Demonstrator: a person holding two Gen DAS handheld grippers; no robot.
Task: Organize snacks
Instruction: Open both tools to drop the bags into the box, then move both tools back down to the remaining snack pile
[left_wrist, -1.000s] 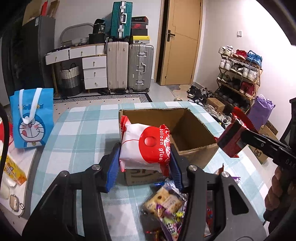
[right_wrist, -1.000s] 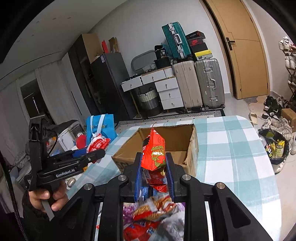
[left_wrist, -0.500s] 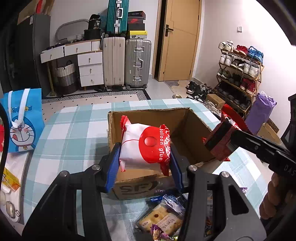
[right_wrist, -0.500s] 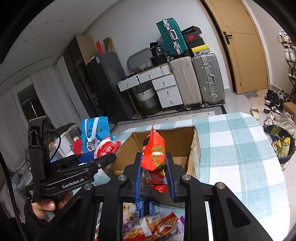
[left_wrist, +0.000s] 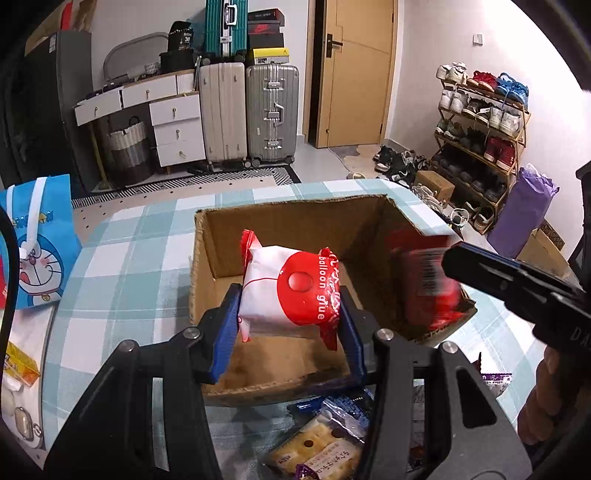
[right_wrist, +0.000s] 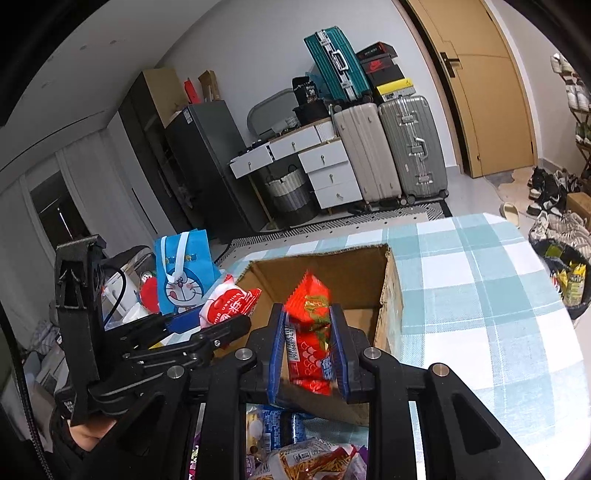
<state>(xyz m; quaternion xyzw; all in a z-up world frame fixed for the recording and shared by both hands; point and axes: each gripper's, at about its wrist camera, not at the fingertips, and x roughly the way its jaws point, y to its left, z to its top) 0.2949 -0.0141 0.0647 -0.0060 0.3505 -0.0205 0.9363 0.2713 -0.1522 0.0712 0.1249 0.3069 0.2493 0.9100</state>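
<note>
Both snacks now over box (left_wrist: 207, 280), clamped in hand-held grippers.

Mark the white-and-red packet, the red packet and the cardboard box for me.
white-and-red packet (left_wrist: 291, 291): left wrist view, its red front label.
red packet (right_wrist: 310, 339): right wrist view, its middle.
cardboard box (left_wrist: 295, 218): left wrist view, inner far wall.

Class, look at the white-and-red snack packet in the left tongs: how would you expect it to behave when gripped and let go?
The white-and-red packet looks puffed, so probably light and squashy. Its glossy wrapper may slip. Released over the cardboard box, it should land softly.
</note>
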